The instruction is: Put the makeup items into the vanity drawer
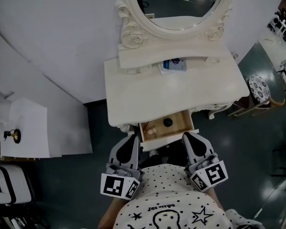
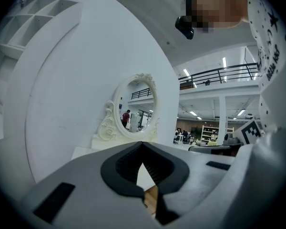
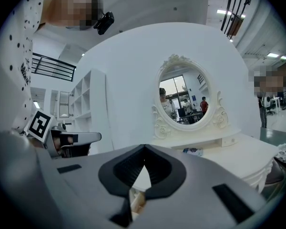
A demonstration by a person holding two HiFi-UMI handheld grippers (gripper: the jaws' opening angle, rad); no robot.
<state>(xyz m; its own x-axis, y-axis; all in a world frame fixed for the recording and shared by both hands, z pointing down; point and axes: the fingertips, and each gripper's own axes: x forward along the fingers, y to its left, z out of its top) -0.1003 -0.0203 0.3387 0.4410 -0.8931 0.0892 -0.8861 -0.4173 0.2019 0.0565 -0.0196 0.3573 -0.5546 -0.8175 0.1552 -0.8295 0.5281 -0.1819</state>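
The white vanity [image 1: 133, 87] has its wooden drawer [image 1: 187, 120] pulled open at the front. Inside lie a small black round item [image 1: 168, 122] and a pale item [image 1: 151, 130]. A blue-and-white packet [image 1: 174, 64] rests on the shelf under the oval mirror [image 1: 178, 6] and also shows in the right gripper view [image 3: 193, 151]. My left gripper [image 1: 132, 138] and right gripper [image 1: 187, 136] hang side by side just below the drawer front, close to my body. Both are shut and hold nothing. The left gripper view shows the jaw tips [image 2: 143, 149] together, and the right gripper view shows the same [image 3: 144, 149].
A stool with a patterned cushion [image 1: 259, 88] stands to the right of the vanity. At the left is a low white cabinet [image 1: 24, 128] with a dark case [image 1: 5, 185] below it. A curved white wall [image 1: 52, 32] backs the vanity.
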